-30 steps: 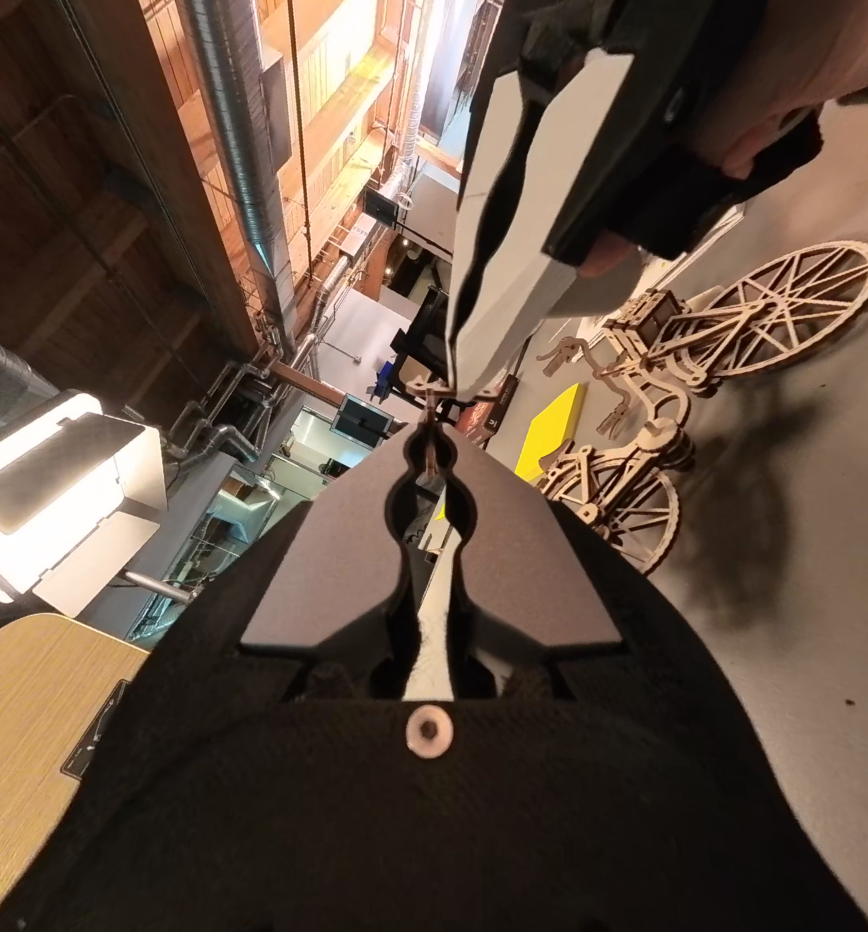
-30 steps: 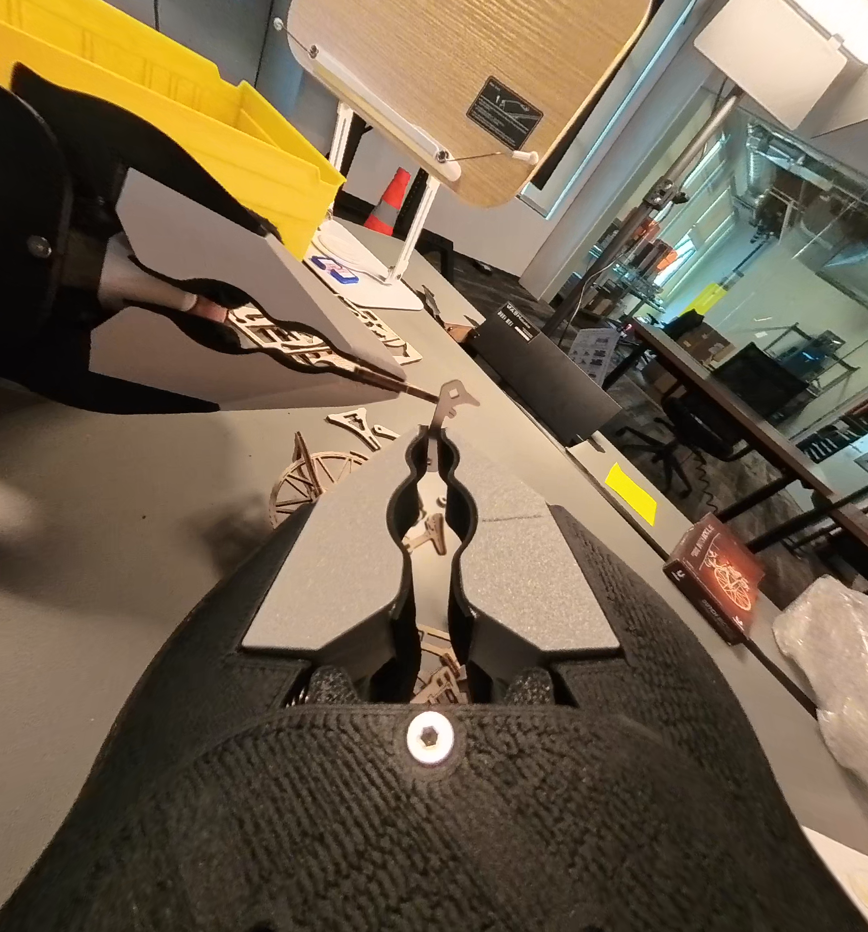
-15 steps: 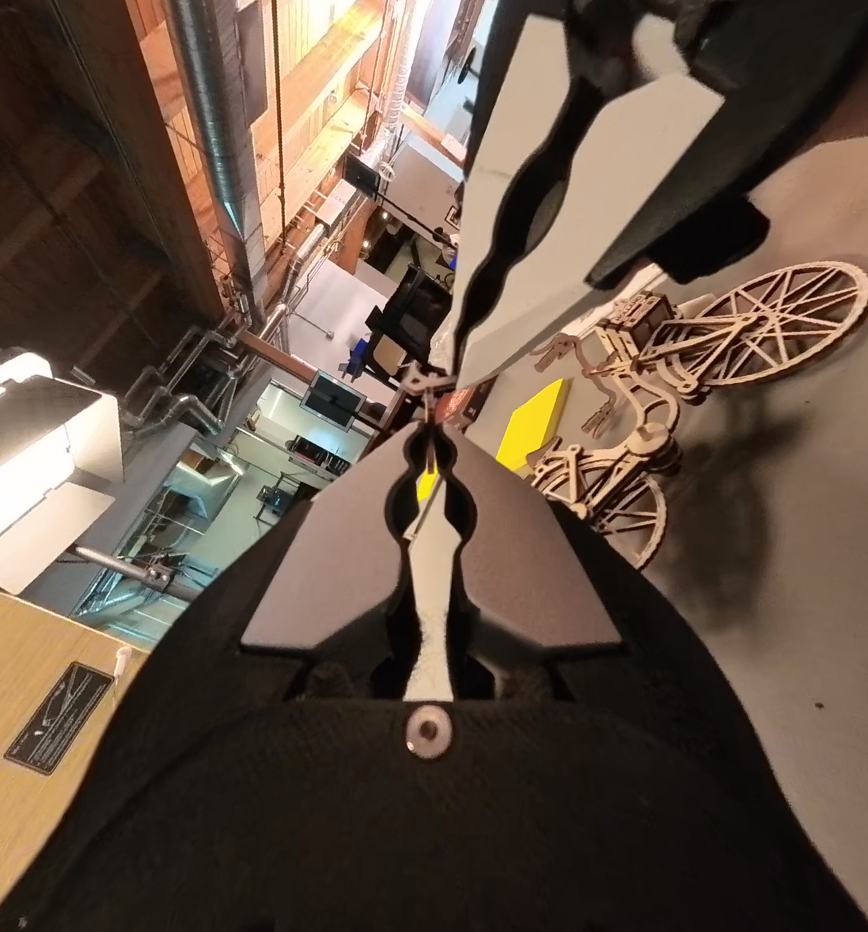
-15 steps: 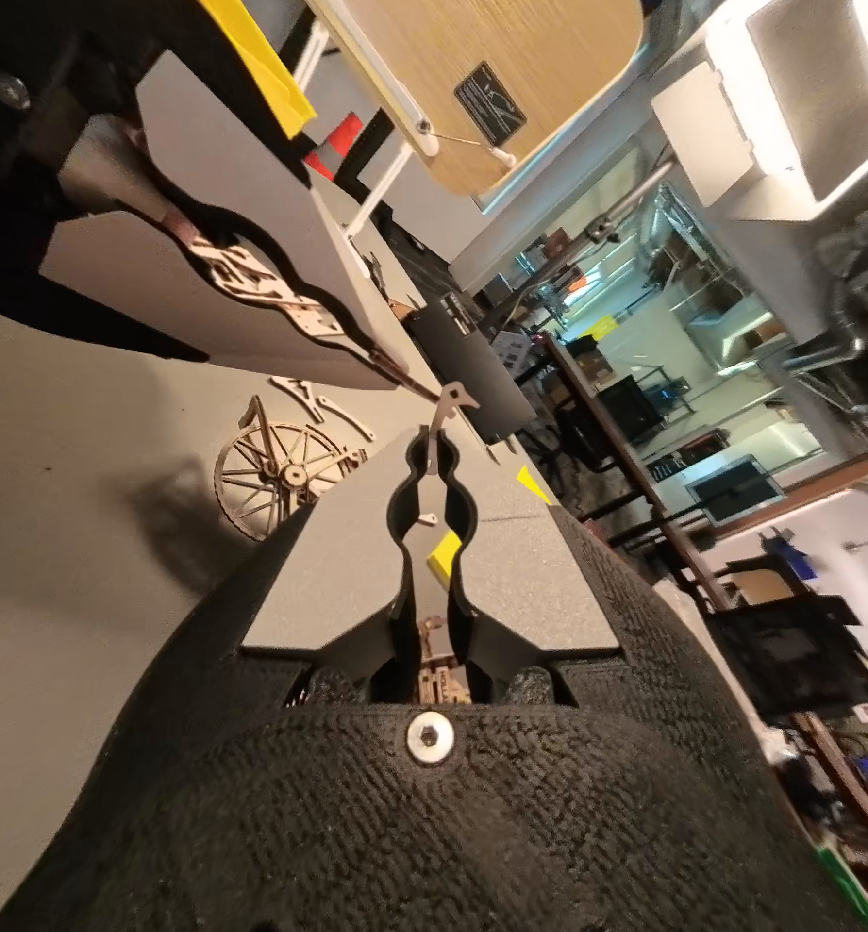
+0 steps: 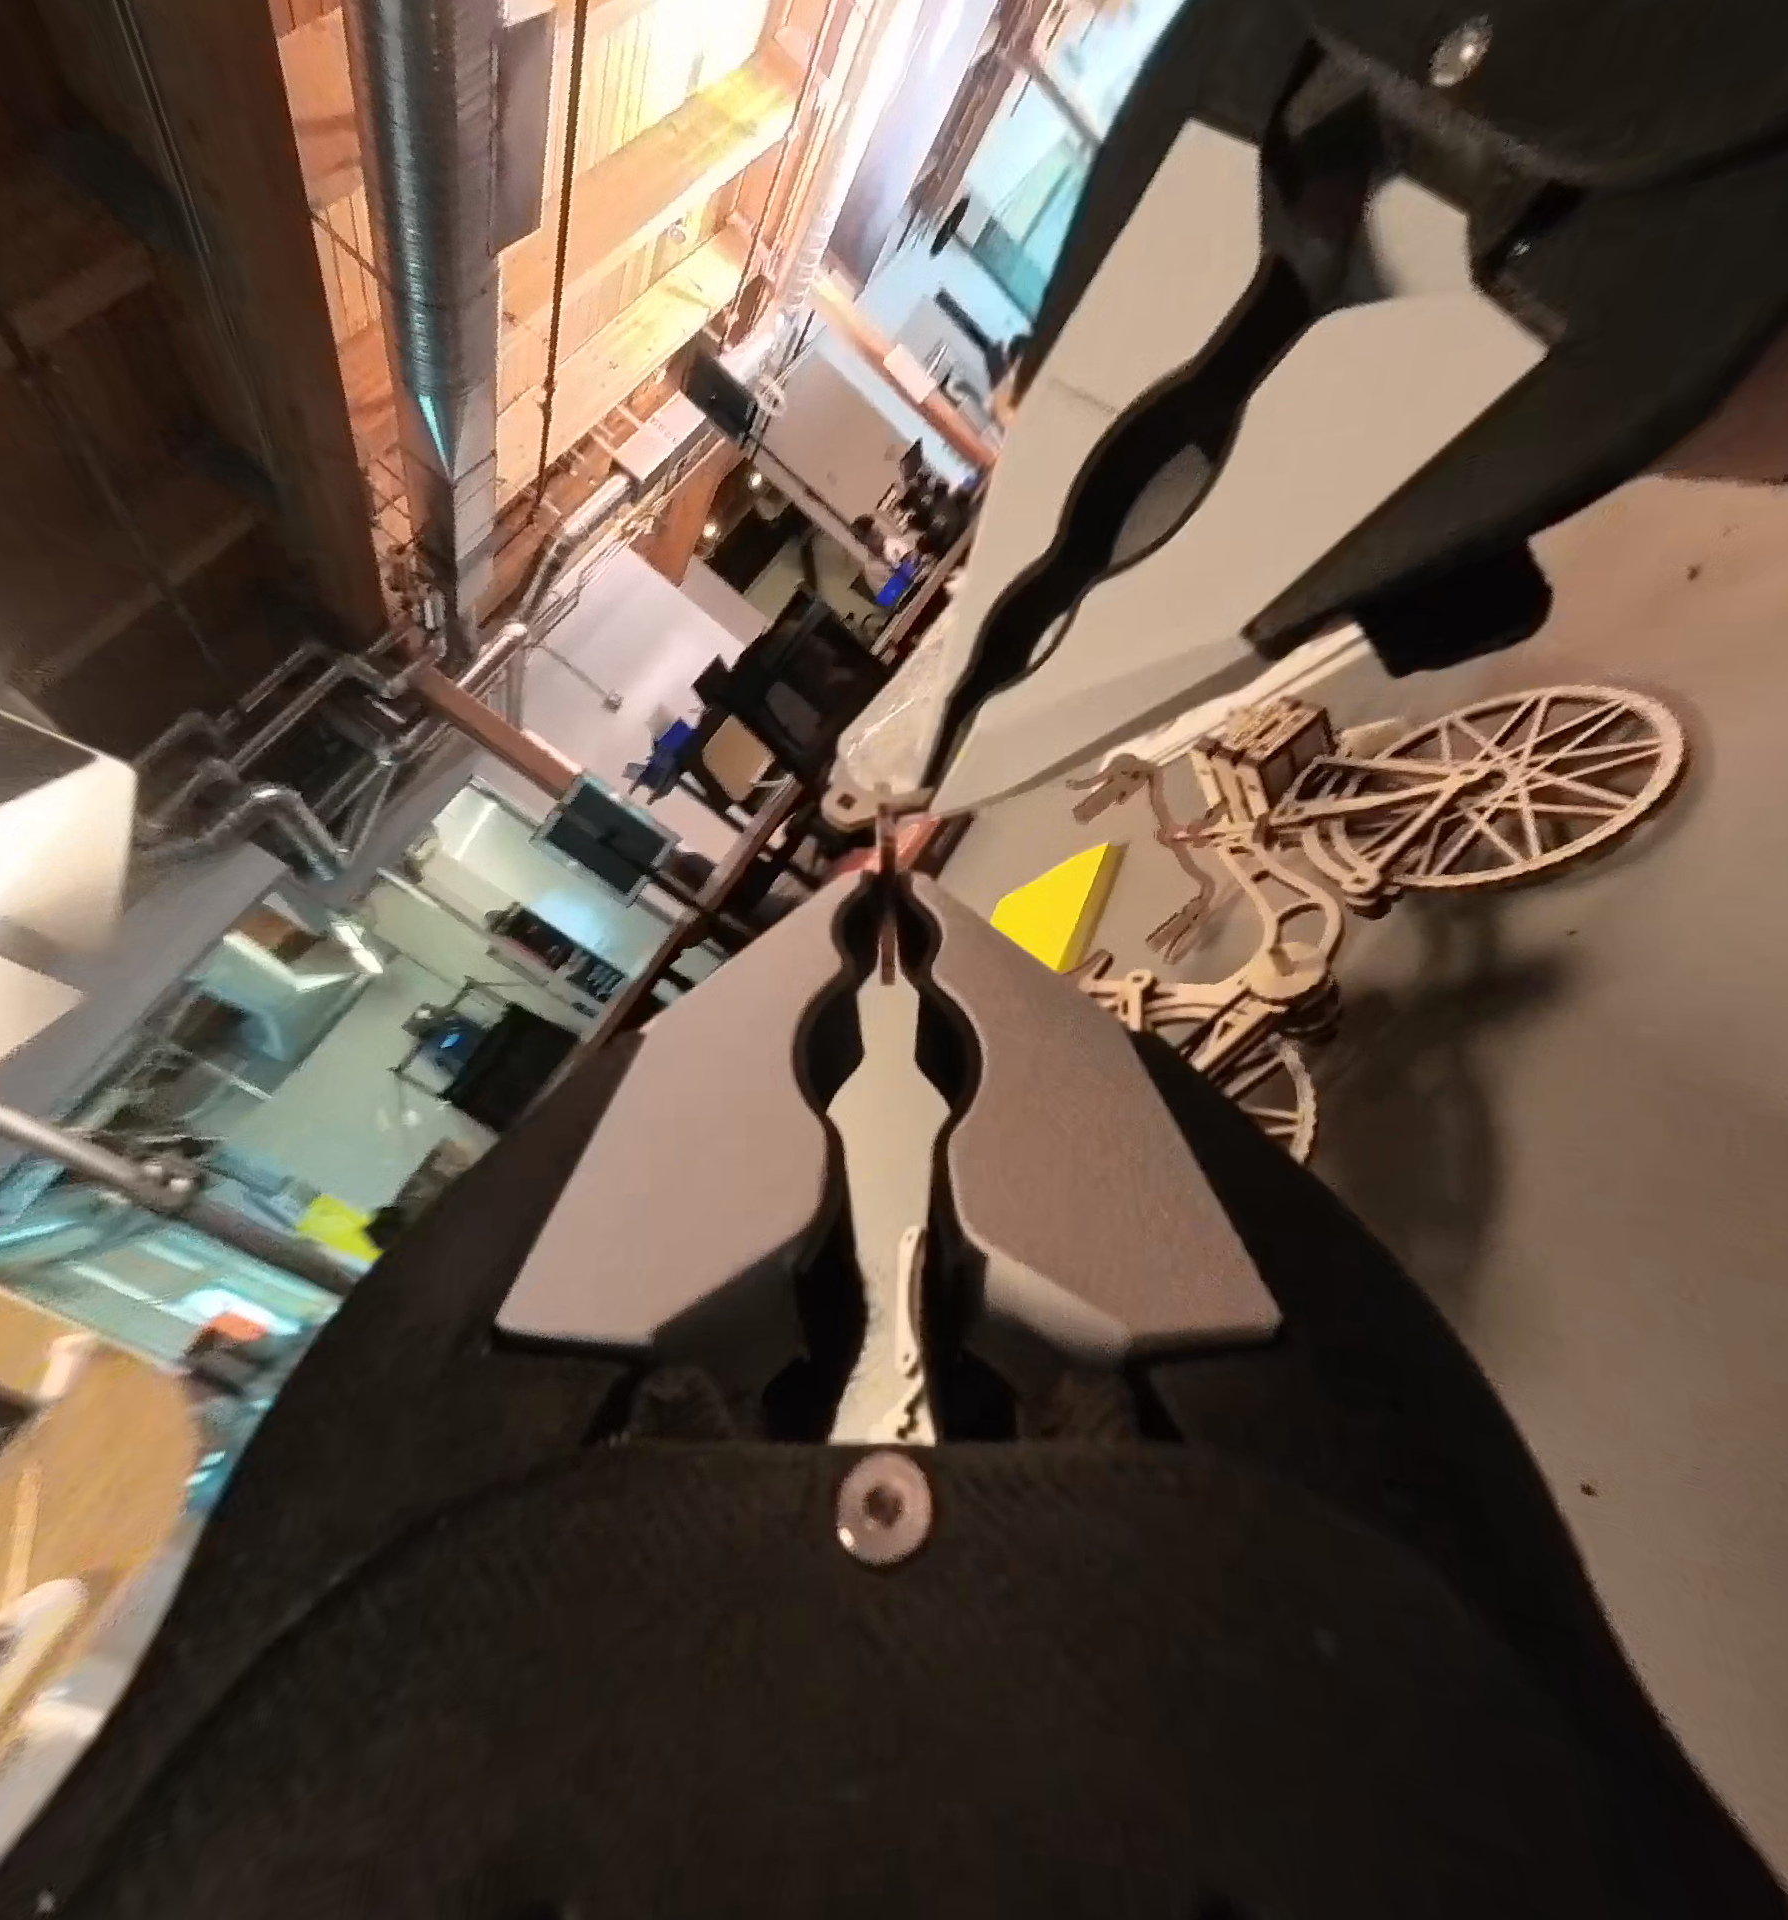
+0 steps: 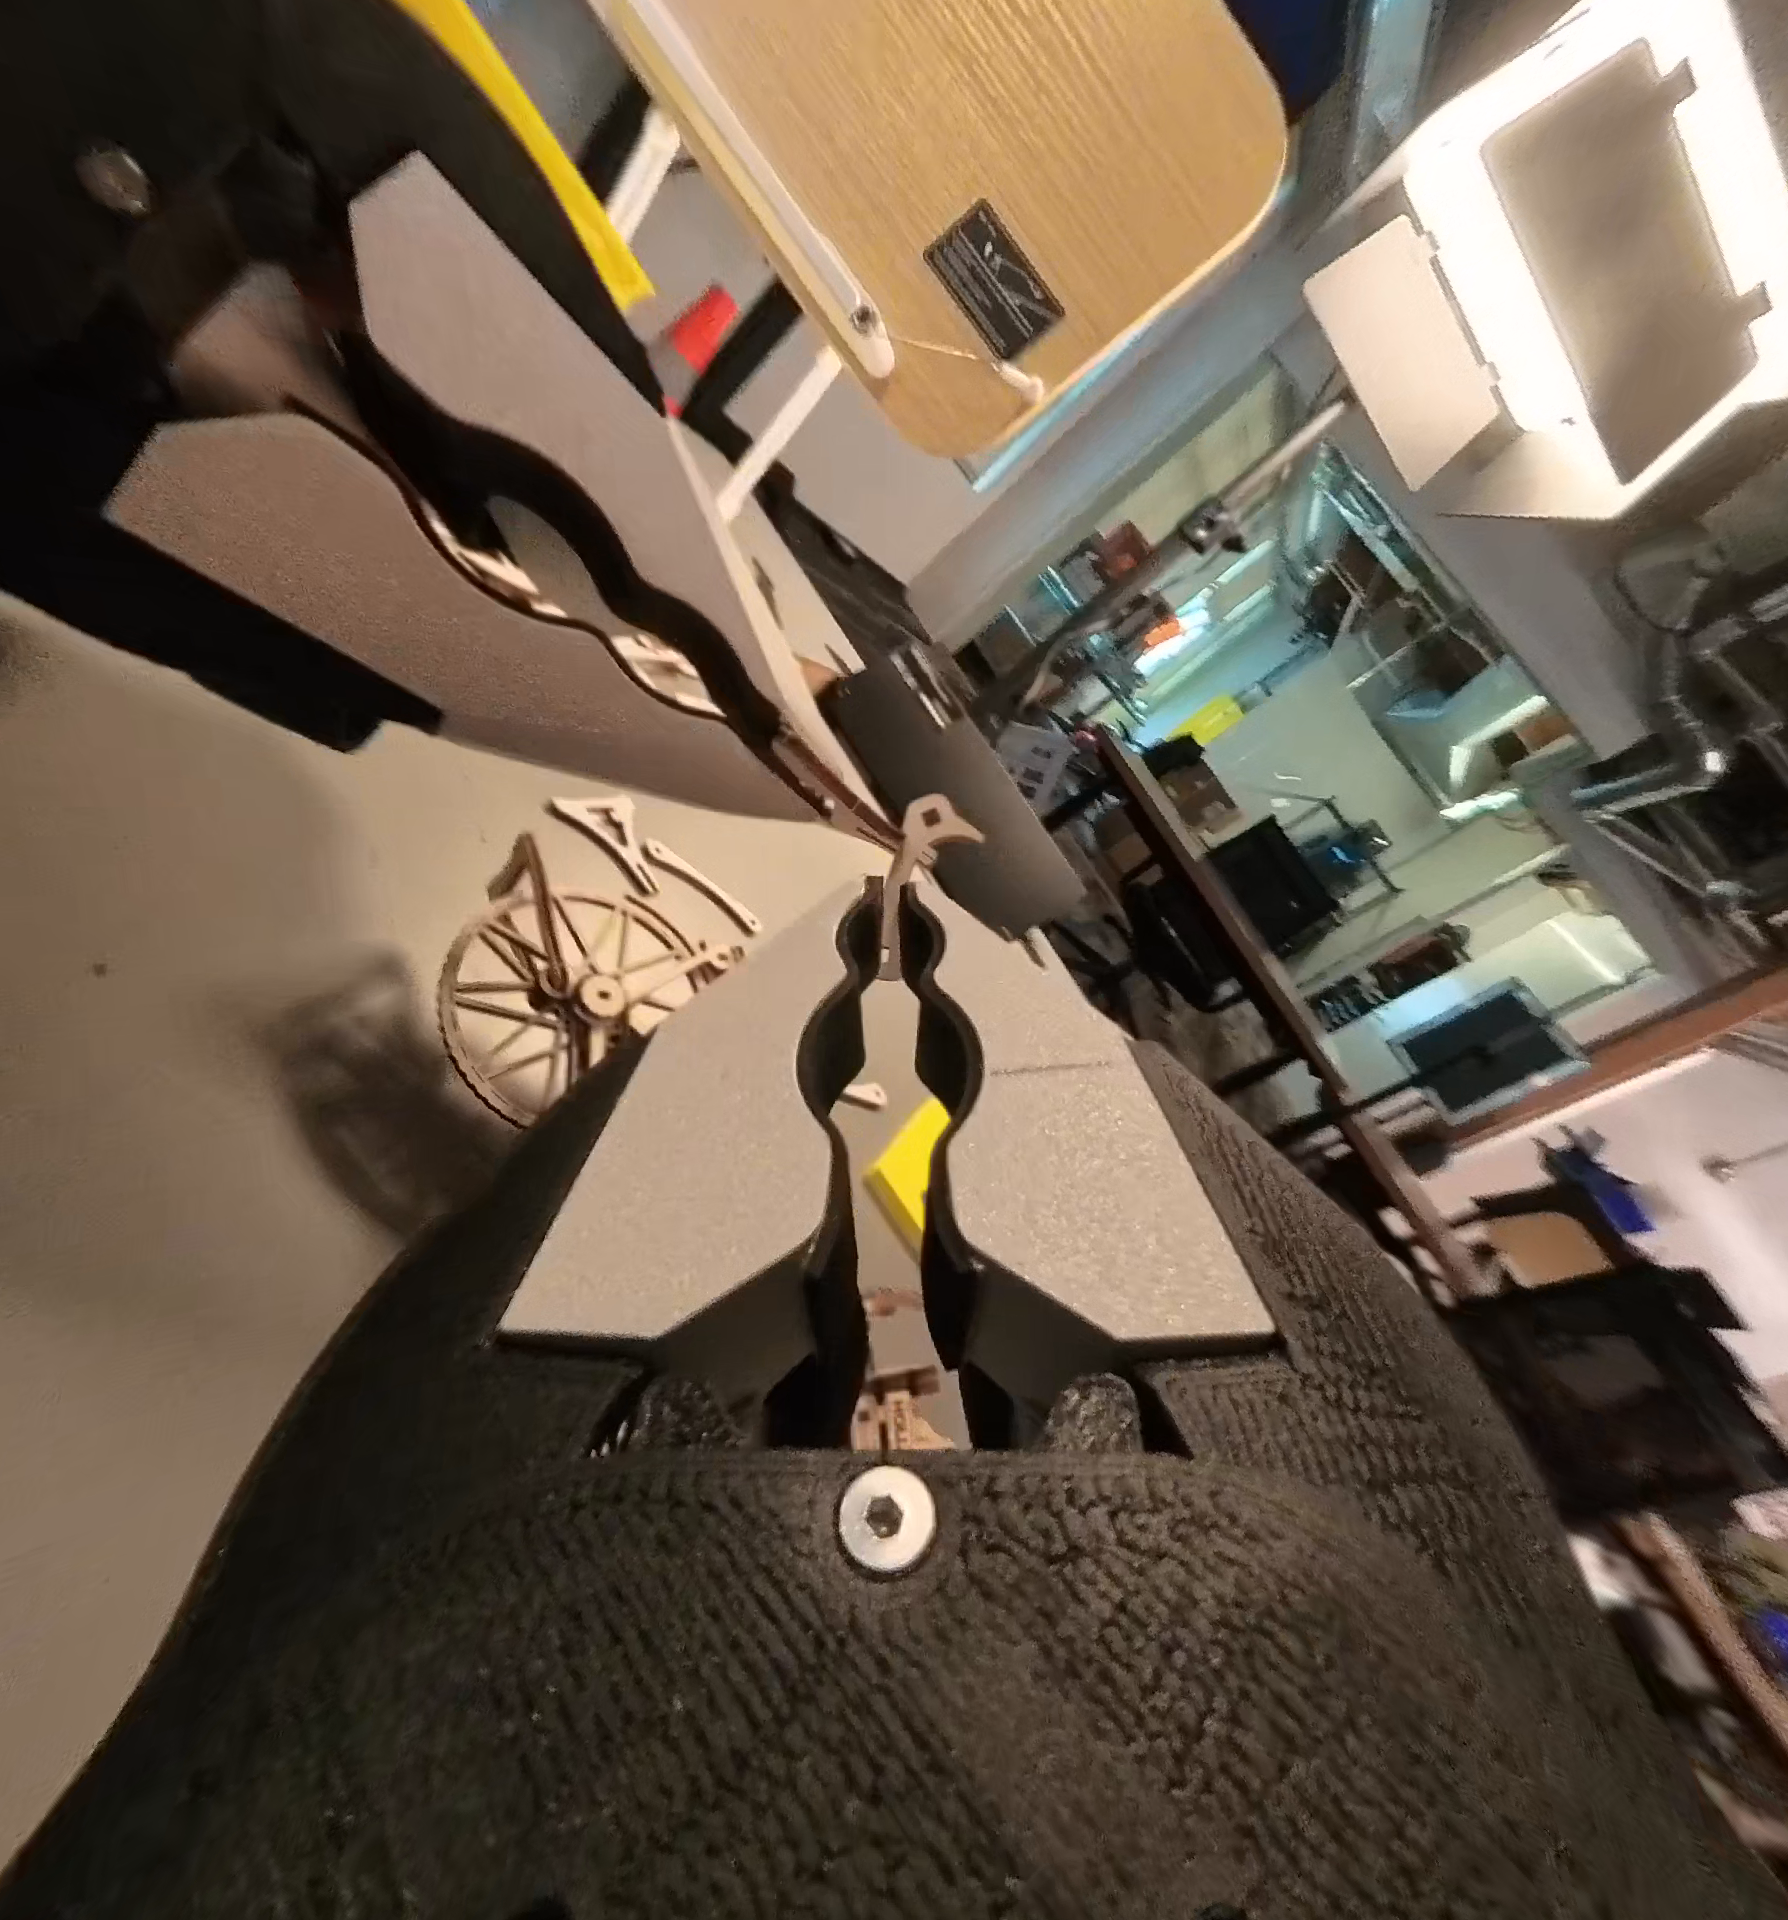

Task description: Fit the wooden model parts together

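Right wrist view: the right gripper (image 6: 890, 904) is clenched on a small hooked wooden lever (image 6: 921, 831), whose flat stem sits between the tips while its curved head pokes out past them; from upper left the left gripper (image 6: 848, 805) reaches in, clamped on a thin wooden strip (image 6: 651, 655) that runs along its jaw line and ends right at the lever's head; the two parts look touching or all but touching, and I cannot tell whether a tab has entered a slot. Left wrist view shows the same meeting from the other side: the left gripper (image 5: 885, 899) pinches its part edge-on, so it reads as a mere sliver, and the right gripper (image 5: 895, 795) comes down from the upper right with the lever (image 5: 854, 802) at its tip. Both parts are held in the air above the grey table (image 5: 1648, 1143), where a wooden bicycle model (image 5: 1389, 831) stands partly built, a yellow block (image 5: 1061, 914) beside it.

My judgement: this is the mating step, barely begun. To do it well, hold one gripper as a fixed anvil and move only the other; square the lever's plane to the strip before pushing; press along the slot's line, gently, since thin plywood snaps under twist; keep both grips tight so neither part pivots.
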Action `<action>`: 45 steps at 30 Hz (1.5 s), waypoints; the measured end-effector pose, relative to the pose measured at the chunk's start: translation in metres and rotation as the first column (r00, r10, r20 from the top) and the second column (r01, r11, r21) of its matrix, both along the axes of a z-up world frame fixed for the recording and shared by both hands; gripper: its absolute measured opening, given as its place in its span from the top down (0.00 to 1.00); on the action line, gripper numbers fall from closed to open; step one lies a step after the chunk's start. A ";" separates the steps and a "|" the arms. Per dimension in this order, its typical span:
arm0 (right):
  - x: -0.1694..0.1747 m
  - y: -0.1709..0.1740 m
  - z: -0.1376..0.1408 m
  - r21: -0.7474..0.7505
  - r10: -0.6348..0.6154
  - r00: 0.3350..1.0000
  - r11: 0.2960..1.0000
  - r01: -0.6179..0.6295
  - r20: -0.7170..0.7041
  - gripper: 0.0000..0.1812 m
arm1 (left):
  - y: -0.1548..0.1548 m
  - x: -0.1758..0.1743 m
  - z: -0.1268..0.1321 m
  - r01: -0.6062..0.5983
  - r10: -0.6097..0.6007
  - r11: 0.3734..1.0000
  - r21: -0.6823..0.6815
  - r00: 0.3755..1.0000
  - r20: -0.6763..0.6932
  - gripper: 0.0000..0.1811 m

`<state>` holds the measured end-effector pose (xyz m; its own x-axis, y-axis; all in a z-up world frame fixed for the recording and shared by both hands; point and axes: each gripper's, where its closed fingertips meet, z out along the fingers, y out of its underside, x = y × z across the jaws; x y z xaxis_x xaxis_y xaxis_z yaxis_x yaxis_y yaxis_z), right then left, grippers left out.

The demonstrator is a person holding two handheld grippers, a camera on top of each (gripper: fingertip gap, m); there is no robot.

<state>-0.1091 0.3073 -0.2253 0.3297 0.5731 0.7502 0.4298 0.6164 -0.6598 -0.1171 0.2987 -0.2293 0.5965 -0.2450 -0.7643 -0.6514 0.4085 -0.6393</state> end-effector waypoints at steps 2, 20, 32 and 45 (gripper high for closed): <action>0.000 -0.003 0.002 -0.036 0.048 0.998 0.998 -0.049 -0.028 1.00 | 0.000 -0.001 -0.001 0.063 -0.056 0.995 -0.071 0.994 0.096 0.99; 0.022 0.003 -0.002 -0.307 0.231 0.971 0.922 -0.237 -0.056 1.00 | 0.008 -0.033 0.013 0.002 0.007 0.999 -0.043 0.976 0.217 0.99; -0.006 -0.006 -0.077 -0.876 -0.037 0.984 0.451 0.170 0.172 0.93 | 0.017 -0.058 0.012 -0.076 0.077 0.997 -0.013 0.964 0.255 0.99; -0.011 0.001 -0.086 -0.864 -0.211 0.945 0.394 0.315 0.248 0.97 | 0.017 -0.061 0.013 -0.056 0.061 0.998 -0.026 0.952 0.298 0.99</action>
<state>-0.1202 0.3083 -0.3111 0.5559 0.8270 -0.0839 0.5445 -0.4385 -0.7150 -0.1784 0.3159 -0.2165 0.8108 -0.2141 -0.5448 -0.4519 0.3627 -0.8150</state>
